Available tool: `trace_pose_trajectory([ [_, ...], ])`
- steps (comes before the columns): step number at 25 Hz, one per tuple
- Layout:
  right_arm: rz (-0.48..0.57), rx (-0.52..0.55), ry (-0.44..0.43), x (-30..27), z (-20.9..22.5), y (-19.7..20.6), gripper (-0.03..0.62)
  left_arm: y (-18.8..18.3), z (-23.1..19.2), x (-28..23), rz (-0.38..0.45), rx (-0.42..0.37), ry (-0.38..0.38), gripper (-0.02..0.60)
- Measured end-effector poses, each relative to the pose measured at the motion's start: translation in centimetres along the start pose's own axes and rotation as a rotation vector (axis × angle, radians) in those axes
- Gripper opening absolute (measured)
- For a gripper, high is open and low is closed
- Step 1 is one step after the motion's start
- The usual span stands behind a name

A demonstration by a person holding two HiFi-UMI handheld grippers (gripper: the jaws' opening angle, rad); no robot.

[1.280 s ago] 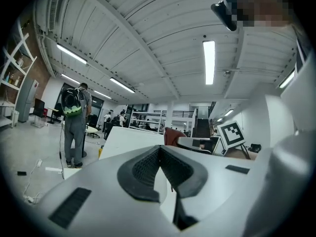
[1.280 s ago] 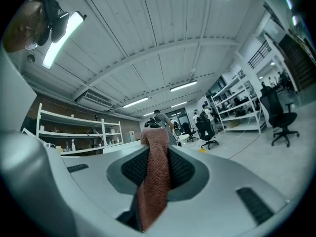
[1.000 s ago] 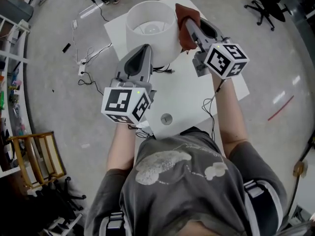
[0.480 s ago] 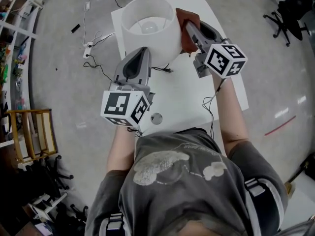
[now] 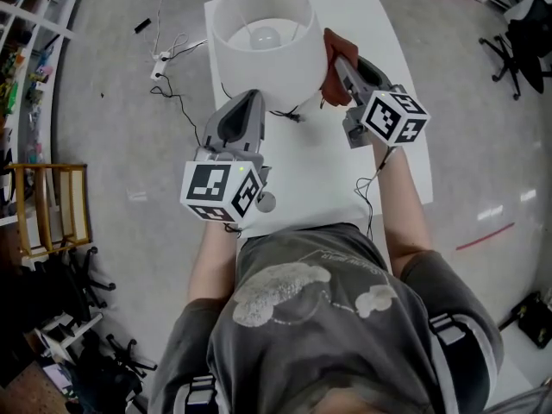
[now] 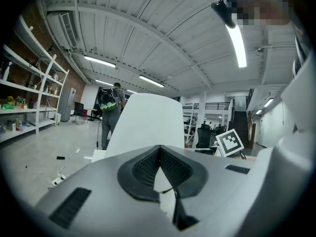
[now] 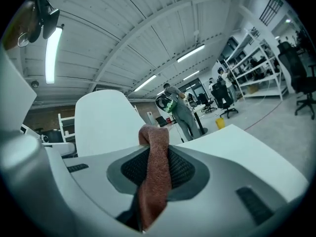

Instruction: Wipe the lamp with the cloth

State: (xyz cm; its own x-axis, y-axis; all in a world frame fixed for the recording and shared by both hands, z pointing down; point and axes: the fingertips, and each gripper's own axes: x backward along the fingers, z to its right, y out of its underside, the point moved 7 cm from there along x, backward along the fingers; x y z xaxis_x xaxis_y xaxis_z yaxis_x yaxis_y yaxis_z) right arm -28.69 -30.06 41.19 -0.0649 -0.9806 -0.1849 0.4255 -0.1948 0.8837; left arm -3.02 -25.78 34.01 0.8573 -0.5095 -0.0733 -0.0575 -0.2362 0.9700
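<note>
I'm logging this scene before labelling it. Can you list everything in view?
lamp: one, white shade with a bulb inside, far end of the table
cloth: one, reddish brown, beside the shade's right side
table: one, white, in front of the person
cables: several, black, on the floor at the left, and one on the table under the shade
wooden rack: one, yellowish, floor at far left
office chair: at least one, black, floor at upper right
left gripper: grey, jaws shut and empty, tips by the shade's near edge
right gripper: grey, shut on the cloth
</note>
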Motion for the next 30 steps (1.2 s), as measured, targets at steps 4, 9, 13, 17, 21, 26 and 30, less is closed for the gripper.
trace_pose_trajectory([
  [4,-0.037,0.007,-0.004,-0.3,1.0,0.6,0.086,0.2,0.3,-0.4,0.007,0.005,-0.026,0.008],
  [9,-0.015,0.056,-0.041,-0.1,0.7,-0.9,0.086,-0.9,0.6,0.7,0.059,-0.017,-0.051,0.008],
  [13,0.044,0.096,-0.080,0.4,0.0,-3.1,0.086,-1.6,0.8,2.0,0.100,-0.049,-0.074,0.008],
  [17,0.086,0.120,-0.117,0.1,-0.1,-6.0,0.086,-2.8,1.2,1.7,0.127,-0.068,-0.096,0.008],
  [21,0.114,0.127,-0.162,0.2,-1.3,-7.7,0.086,-3.8,1.5,1.4,0.139,-0.088,-0.099,0.008],
  [26,0.126,0.214,-0.245,-0.5,-4.6,-8.3,0.086,-4.1,1.3,1.4,0.152,-0.100,-0.086,0.008],
  [30,0.115,0.267,-0.229,-0.9,-5.7,-7.6,0.086,-3.5,0.5,1.5,0.137,-0.077,-0.069,0.008],
])
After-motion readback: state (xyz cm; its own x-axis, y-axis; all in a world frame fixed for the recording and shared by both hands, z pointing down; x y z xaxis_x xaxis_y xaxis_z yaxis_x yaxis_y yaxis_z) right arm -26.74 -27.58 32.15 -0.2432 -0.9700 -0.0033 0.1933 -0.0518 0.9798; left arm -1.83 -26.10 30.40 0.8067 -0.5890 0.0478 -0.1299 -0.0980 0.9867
